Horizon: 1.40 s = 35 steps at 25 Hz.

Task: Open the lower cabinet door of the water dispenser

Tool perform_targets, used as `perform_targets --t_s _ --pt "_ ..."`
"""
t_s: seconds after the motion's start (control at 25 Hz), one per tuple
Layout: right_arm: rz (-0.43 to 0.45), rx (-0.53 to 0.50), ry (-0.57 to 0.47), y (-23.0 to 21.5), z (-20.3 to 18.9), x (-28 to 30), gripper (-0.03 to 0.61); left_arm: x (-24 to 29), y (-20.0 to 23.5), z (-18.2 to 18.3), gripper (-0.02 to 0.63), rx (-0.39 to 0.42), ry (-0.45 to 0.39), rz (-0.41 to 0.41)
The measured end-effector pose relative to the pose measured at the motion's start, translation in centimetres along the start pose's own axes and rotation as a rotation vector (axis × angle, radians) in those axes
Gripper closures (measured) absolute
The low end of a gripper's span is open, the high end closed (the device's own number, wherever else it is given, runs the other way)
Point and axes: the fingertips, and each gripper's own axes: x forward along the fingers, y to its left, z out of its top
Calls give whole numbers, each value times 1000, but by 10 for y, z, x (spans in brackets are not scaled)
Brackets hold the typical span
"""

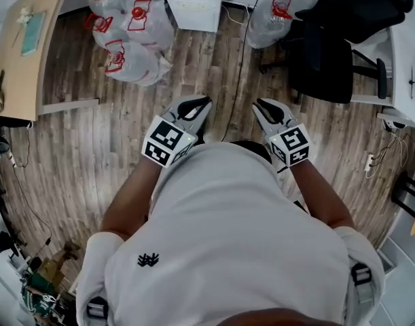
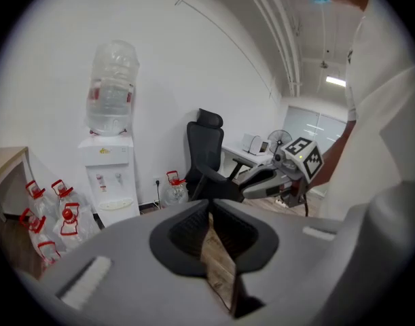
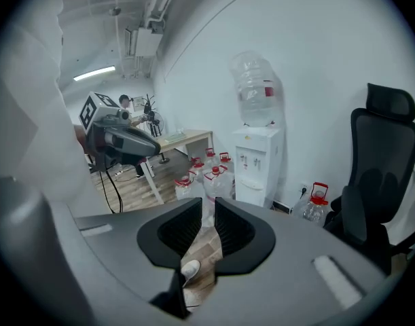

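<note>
Left gripper (image 2: pixel 210 216): jaws together at the tips, nothing between them; only wooden floor shows below the pads.
Right gripper (image 3: pixel 208 212): jaws a narrow gap apart and empty; floor and a shoe show through the gap.
Both grippers: held side by side in front of the person's chest, angled a little toward each other.
Water dispenser (image 2: pixel 112 175): stands upright against the white wall, well apart from both grippers, straight ahead across bare floor.
Bearing: left of the left jaws' line, slightly right of the right jaws' line.
Nearer hand: no clear difference; in the head view the dispenser sits more in line with the left gripper.
Lower cabinet door (image 3: pixel 251 194): on the front, below the taps, facing the person; it looks shut, though its bottom is hidden behind the gripper bodies.
Next move, judged: a long reach forward and down before any jaw can meet the door.
Bottle (image 2: pixel 112 87): upturned on top, red label too small to read.
Writing: a small yellow mark on the dispenser's front, unreadable.
Jugs (image 1: pixel 129 39): clustered left of the dispenser, with red handles.
Chair (image 1: pixel 322 53): black, to its right.
</note>
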Motion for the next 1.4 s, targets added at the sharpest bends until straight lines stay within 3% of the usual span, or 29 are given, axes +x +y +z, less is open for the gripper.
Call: perform_targets --t_s 0.16,0.36,0.6,1.0,1.12,1.4 --pt "-40 2 21 3 24 52 541 -13 52 -1 558 44 47 -72" --pt "-53 19 77 -20 25 108 525 -2 100 -6 558 11 55 -90" --pt "-35 28 147 -97 6 188 518 36 135 13 558 -21 60 -90" --pt "11 -22 255 -260 -48 366 502 150 211 34 558 -40 169 -106" --pt "29 -37 280 -296 -69 421 493 190 233 36 558 -33 172 -122" --pt "65 -38 342 -353 -128 527 466 254 253 29 558 -102 215 -179"
